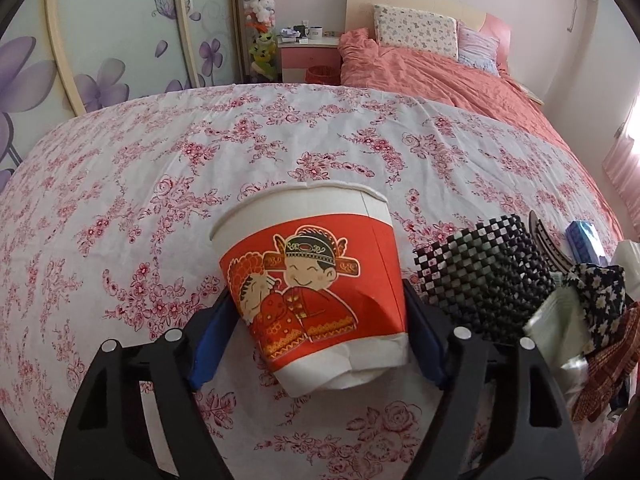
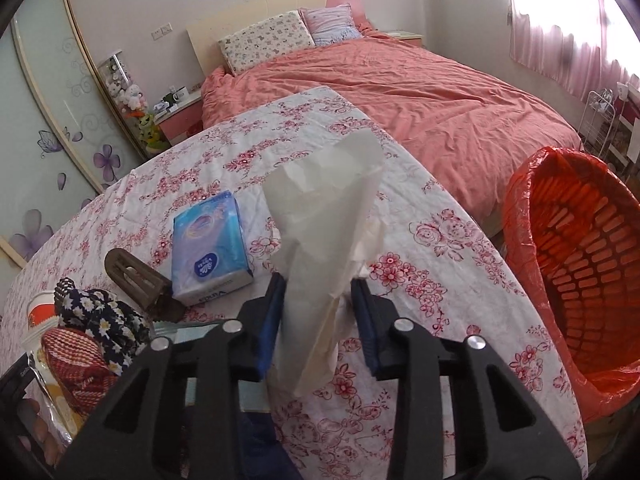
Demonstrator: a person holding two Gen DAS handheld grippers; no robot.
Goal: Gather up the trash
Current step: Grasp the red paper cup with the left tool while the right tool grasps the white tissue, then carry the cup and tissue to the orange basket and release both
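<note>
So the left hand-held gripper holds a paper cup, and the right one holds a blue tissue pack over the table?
Not quite. The right hand-held gripper holds a white crumpled tissue; the blue tissue pack lies on the table, as the right wrist view shows. The left hand-held gripper does hold the paper cup.

- Your left gripper (image 1: 316,332) has the cup (image 1: 308,280) between its fingers, above the table (image 1: 160,168).
- Your right gripper (image 2: 318,312) has the tissue (image 2: 324,240) between its fingers.
- The tissue pack (image 2: 210,240) lies left of it; the bin (image 2: 576,268) stands right, off the table.
- The bed (image 2: 400,92) lies behind.
</note>
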